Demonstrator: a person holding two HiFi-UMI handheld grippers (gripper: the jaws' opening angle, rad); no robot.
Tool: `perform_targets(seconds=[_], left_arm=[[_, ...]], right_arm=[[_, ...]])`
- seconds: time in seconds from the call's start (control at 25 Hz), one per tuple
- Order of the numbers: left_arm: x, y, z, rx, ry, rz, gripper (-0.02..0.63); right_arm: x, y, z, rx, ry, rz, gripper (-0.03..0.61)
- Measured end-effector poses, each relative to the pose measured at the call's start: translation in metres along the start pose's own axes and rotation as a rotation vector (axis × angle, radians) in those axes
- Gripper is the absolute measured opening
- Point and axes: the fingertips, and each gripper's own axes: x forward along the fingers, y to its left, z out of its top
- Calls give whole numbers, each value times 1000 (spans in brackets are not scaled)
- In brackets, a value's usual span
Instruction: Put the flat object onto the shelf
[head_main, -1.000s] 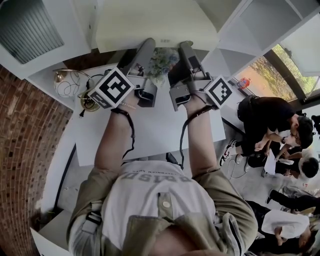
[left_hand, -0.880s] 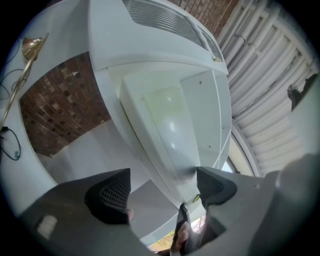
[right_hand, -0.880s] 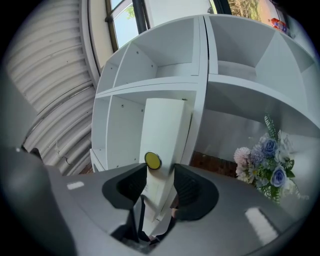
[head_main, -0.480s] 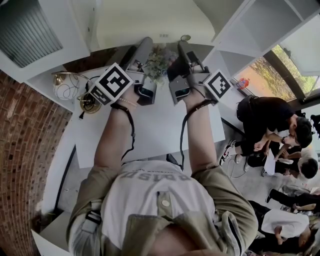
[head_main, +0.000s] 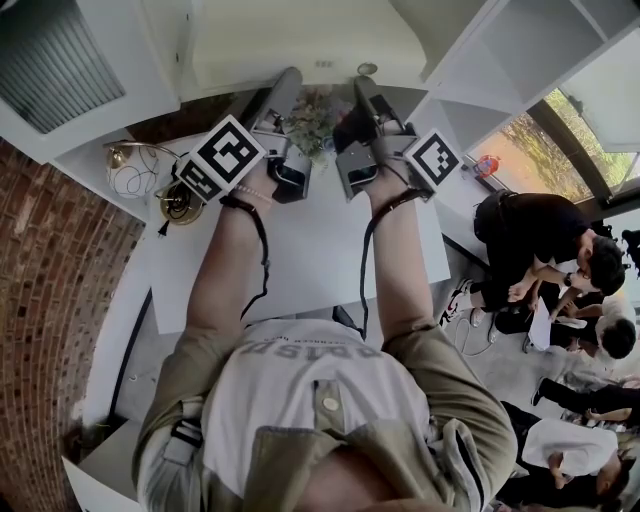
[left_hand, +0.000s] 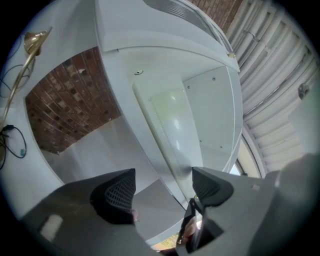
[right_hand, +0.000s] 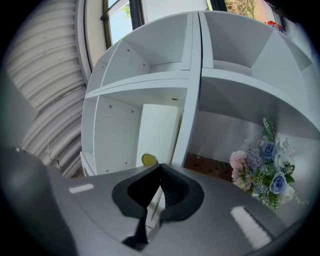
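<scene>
A small round yellow disc (right_hand: 148, 159) lies flat in a lower compartment of the white shelf (right_hand: 192, 75); in the head view it shows as a small round object (head_main: 368, 69) just past my right gripper. My right gripper (right_hand: 161, 172) is shut with nothing between its pads and points up at that compartment. My left gripper (left_hand: 165, 187) is open and empty. Its jaws have just been closing a little, with only the shelf's white panels (left_hand: 175, 115) ahead of them. In the head view the left gripper (head_main: 283, 88) and the right gripper (head_main: 362, 85) reach side by side towards the shelf.
A bunch of artificial flowers (head_main: 315, 115) stands between the two grippers, on the right in the right gripper view (right_hand: 265, 170). A gold wire lamp (head_main: 135, 170) sits at the left of the white table (head_main: 300, 260). People (head_main: 545, 250) are at the right. A brick wall (left_hand: 70, 100) is left.
Both grippers have shifted a little farther towards the shelf. The round disc on the shelf now shows clear of the right gripper's tip.
</scene>
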Motion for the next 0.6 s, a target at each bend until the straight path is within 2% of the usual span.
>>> perform_targets(seconds=[0.24,0.36,0.48,0.6], left_arm=[[-5,8,-6,11,17,37,354],[-20,4,-10,68,31,25,354],[-43,-3,-14,228,47,25,354],[-72,-2,-16,453,52,75,297]], right_arm=[[-3,0,2,3,-6,10,3],[-14,4,2,-53,-8,24,5],[-32,6,0,-194,6,-3,23],[-56,9,-8,-364,33,-36,55]])
